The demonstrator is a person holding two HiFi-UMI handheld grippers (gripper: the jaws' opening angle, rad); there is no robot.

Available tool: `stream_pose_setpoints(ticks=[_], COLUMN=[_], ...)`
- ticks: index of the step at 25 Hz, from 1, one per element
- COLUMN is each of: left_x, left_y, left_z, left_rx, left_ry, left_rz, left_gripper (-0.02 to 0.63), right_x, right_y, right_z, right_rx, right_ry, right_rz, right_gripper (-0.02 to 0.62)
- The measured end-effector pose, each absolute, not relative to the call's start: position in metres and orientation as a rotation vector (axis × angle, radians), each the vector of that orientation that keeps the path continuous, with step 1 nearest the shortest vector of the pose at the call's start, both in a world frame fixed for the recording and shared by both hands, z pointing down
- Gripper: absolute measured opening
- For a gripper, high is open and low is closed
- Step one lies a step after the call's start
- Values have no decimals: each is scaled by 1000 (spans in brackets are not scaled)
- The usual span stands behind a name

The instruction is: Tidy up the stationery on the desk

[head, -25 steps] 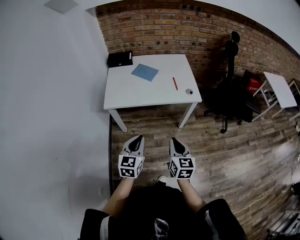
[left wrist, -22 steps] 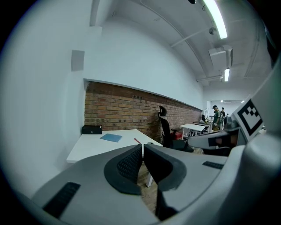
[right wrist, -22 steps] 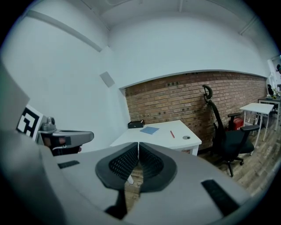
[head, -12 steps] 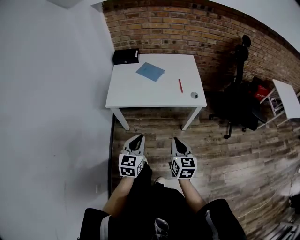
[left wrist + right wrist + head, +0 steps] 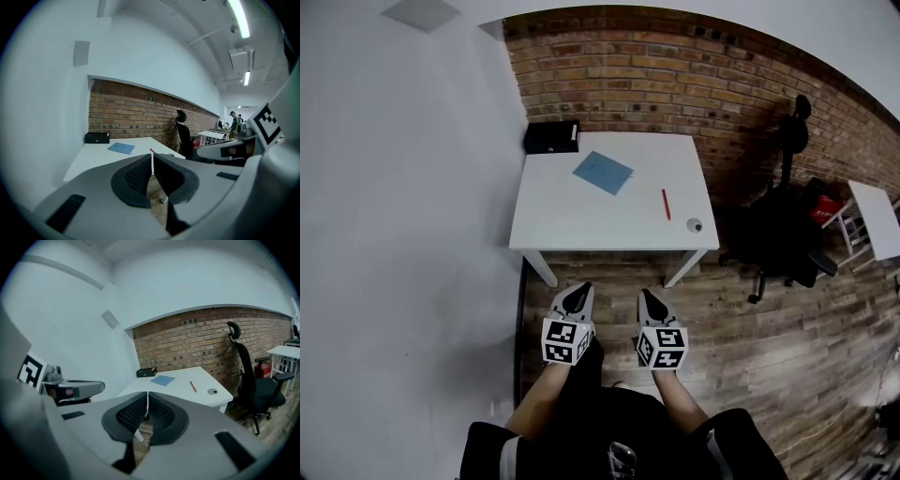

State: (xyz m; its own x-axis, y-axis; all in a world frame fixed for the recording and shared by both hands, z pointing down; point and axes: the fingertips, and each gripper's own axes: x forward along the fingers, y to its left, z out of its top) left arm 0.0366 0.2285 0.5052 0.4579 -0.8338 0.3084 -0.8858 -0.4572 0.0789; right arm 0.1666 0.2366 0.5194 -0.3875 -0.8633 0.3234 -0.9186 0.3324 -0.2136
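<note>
Head view, upper centre: white desk [image 5: 581, 220] carries blue notebook [image 5: 603, 172], red pen [image 5: 666, 203], black box [image 5: 551, 137], grey disc [image 5: 695, 225]; left gripper [image 5: 581, 290] and right gripper [image 5: 648, 294] clenched, empty.

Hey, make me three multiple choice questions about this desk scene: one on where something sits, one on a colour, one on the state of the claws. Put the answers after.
1. Where on the white desk does the black box sit?
A) far left corner, by the brick wall
B) near right corner
C) centre

2. What colour is the pen?
A) blue
B) red
C) green

3. How do the left claw and the right claw stand?
A) both wide open
B) both shut, nothing between them
C) one shut on the pen

Answers:
1 A: the head view shows the box at the desk corner against the wall.
2 B: it is a thin red stick to the right of the blue sheet.
3 B: each gripper view shows its jaws meeting with nothing between them.
</note>
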Motion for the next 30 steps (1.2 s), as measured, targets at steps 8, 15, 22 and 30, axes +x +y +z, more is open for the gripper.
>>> stream_pose_setpoints(ticks=[8, 15, 22, 30], left_x=[10, -21, -56, -69], left_y=[118, 41, -15, -45], left_z=[500, 501, 504, 516], left_rx=[2488, 2508, 2511, 2513], left_ry=[-1435, -1391, -1369, -1327], left_rz=[311, 295, 295, 309], left_gripper=[25, 25, 25, 25], right_x=[138, 97, 62, 50], right_y=[132, 54, -2, -26], right_z=[507, 505, 505, 515], right_rx=[1659, 1659, 1668, 1689], right_ry=[-2416, -2394, -2383, -2353], right_rz=[541, 529, 526, 547], right_gripper=[25, 25, 25, 25])
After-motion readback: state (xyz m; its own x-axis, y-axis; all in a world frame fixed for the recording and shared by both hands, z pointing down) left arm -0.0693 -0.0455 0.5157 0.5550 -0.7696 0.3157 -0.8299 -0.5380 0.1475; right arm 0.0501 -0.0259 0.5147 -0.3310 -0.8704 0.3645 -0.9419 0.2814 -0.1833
